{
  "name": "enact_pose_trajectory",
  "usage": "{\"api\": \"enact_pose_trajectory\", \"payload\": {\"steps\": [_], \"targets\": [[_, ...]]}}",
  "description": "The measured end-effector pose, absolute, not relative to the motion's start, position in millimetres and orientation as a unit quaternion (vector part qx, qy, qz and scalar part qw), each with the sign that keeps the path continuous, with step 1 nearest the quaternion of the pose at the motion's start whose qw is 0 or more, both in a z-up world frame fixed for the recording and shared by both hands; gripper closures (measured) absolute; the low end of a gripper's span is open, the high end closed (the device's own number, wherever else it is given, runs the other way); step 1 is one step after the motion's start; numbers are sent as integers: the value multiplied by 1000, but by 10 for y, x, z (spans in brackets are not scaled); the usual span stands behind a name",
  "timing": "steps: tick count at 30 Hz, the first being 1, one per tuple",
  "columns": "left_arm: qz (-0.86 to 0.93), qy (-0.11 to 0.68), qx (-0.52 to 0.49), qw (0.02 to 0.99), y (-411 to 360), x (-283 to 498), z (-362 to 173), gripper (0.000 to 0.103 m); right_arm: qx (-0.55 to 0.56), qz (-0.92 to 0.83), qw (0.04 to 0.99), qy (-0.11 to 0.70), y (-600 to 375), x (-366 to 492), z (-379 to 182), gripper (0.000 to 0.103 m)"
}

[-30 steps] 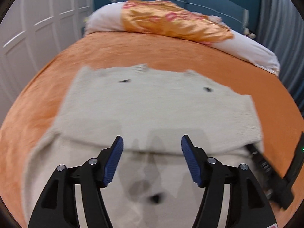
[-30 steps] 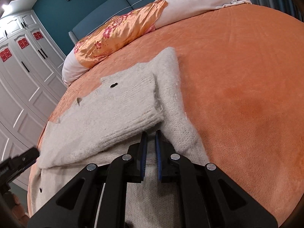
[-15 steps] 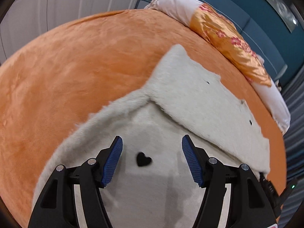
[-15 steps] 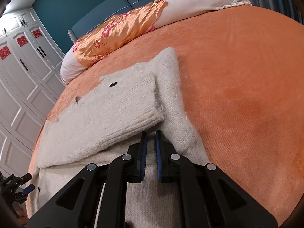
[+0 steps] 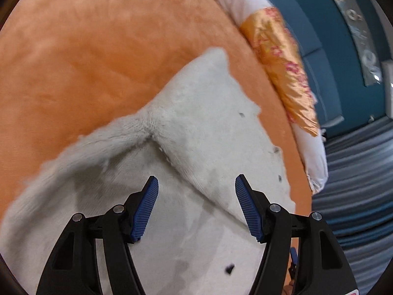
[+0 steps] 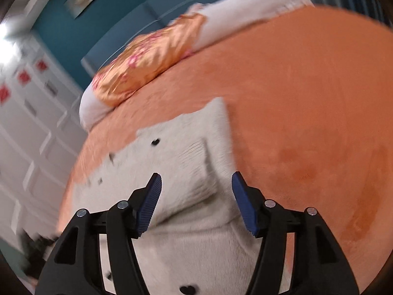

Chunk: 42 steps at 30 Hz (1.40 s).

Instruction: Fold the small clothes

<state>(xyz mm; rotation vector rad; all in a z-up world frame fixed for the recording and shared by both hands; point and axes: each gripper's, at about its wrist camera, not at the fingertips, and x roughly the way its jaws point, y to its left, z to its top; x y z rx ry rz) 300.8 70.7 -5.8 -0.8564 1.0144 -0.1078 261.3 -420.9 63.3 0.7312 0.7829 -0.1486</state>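
A cream knit sweater (image 5: 196, 132) with small black heart marks lies flat on the orange bedspread (image 5: 86, 49), one part folded over its body. My left gripper (image 5: 196, 204) is open and empty, hovering over the fold's edge near the sweater's left side. In the right wrist view the same sweater (image 6: 186, 162) lies below my right gripper (image 6: 196, 201), which is open and empty above the folded part's right corner. The right view is motion-blurred.
A pillow with an orange floral satin cover (image 5: 282, 68) lies at the head of the bed, also seen in the right wrist view (image 6: 152, 59). A teal headboard (image 5: 331, 49) stands behind it. White wardrobe doors (image 6: 29, 127) stand on the left. Bare orange bedspread (image 6: 307, 123) spreads to the sweater's right.
My right gripper has opened and let go of the sweater. My left gripper has swung over the sweater's left side and stays open. Both views have shifted.
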Motion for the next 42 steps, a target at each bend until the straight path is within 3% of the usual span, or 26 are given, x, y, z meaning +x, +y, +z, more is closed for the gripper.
{"api": "enact_pose_trajectory", "payload": {"steps": [2, 4, 5, 6, 9, 11, 14, 18, 23, 27, 30, 32, 36, 38, 39, 40, 41, 42], "targets": [[-23, 465, -408, 785, 753, 3092, -140, 43, 327, -83, 857, 390, -4176, 2718, 614, 47], [-8, 455, -415, 788, 815, 3143, -136, 57, 278, -78, 861, 419, -4042, 2877, 613, 72], [0, 450, -404, 797, 831, 3180, -86, 78, 255, -74, 862, 431, -3971, 2947, 623, 81], [5, 447, -385, 807, 846, 3225, -30, 91, 226, -72, 865, 443, -3889, 3016, 649, 101], [10, 419, -335, 844, 896, 3284, 239, 96, 160, -42, 896, 413, -3622, 3113, 979, 101], [13, 383, -315, 868, 942, 3243, 439, 97, 195, 15, 926, 323, -3553, 2996, 1467, 101], [37, 360, -299, 883, 1007, 3194, 446, 97, 225, 26, 937, 266, -3620, 2859, 1602, 101], [64, 422, -241, 872, 954, 3281, -55, 96, 204, -51, 873, 440, -3807, 3164, 471, 101], [64, 398, -208, 891, 921, 3130, -202, 91, 235, -35, 892, 383, -3836, 2906, 582, 102], [59, 393, -219, 891, 953, 3105, -229, 89, 225, -48, 872, 432, -3849, 2943, 175, 102], [57, 386, -219, 894, 933, 3093, -235, 89, 237, -39, 876, 418, -3821, 2896, 360, 101], [56, 384, -220, 895, 909, 3111, -244, 89, 234, -40, 876, 420, -3802, 2920, 386, 96], [52, 379, -225, 896, 921, 3084, -268, 89, 243, -37, 871, 426, -3747, 2924, 361, 64], [49, 375, -230, 897, 935, 3074, -278, 89, 229, -40, 871, 432, -3655, 2995, 355, 60], [48, 374, -233, 896, 941, 3071, -283, 89, 215, -41, 872, 438, -3587, 3023, 350, 62], [48, 374, -233, 896, 944, 3068, -284, 89, 193, -31, 873, 448, -3496, 3094, 387, 84], [48, 374, -231, 897, 944, 3068, -285, 89, 188, -16, 875, 446, -3425, 3151, 483, 95], [48, 374, -231, 897, 943, 3069, -286, 89, 189, -14, 882, 431, -3413, 3147, 579, 95]]}}
